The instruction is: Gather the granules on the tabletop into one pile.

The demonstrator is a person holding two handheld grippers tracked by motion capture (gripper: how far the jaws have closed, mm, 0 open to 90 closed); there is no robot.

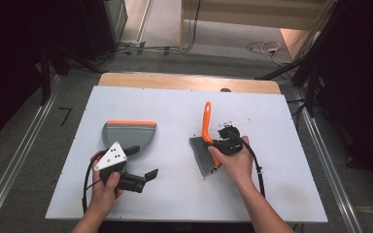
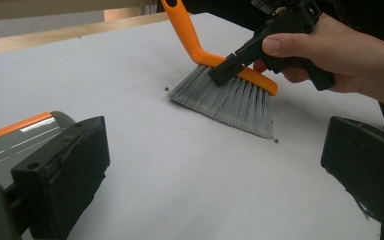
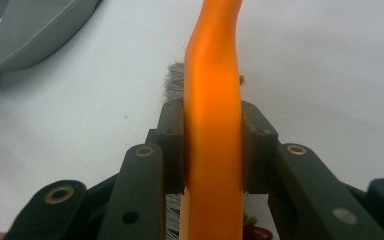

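While the right tongs clench the hand brush by its orange back, its grey bristles rest on the white surface right of centre. Left tongs gape released, just beside the grey dustpan.

Lab recording bay: white table on rails, black curtains, floor cables.
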